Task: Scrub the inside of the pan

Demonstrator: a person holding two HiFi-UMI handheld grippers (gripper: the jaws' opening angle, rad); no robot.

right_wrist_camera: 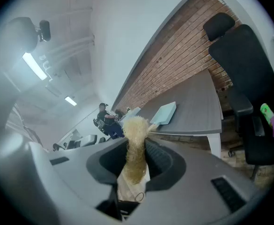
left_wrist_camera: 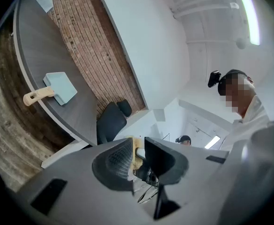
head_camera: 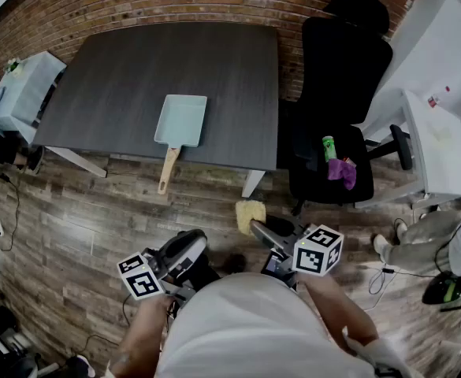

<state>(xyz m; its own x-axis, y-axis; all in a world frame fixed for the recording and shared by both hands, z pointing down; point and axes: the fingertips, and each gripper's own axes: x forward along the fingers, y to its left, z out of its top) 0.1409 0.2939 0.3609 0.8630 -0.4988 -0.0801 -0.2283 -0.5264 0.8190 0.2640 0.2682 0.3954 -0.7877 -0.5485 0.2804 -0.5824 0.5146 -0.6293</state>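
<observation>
We are standing back from the dark table (head_camera: 135, 69), and the pan (head_camera: 181, 119) is lying flat on it at about eleven o'clock from us, near the front edge. Its wooden handle (head_camera: 168, 170) is pointing toward six o'clock and overhanging that edge.

The pan is a shallow, pale blue rectangular tray with low walls. We are judging it to be rigid, fairly light and smooth enough to slide under scrubbing. The matte, rounded handle is looking like the best place to pin it.

The right gripper (head_camera: 254, 225) is clamping its tongs on a yellow scrubbing pad (right_wrist_camera: 136, 128). The pad is fibrous, soft and springy, bulging out past the tips, and should flex into the pan's corners.

The left gripper (left_wrist_camera: 139, 150) is carrying nothing, with its ribbed tongs standing only narrowly apart. They would probably need widening before taking the handle.
</observation>
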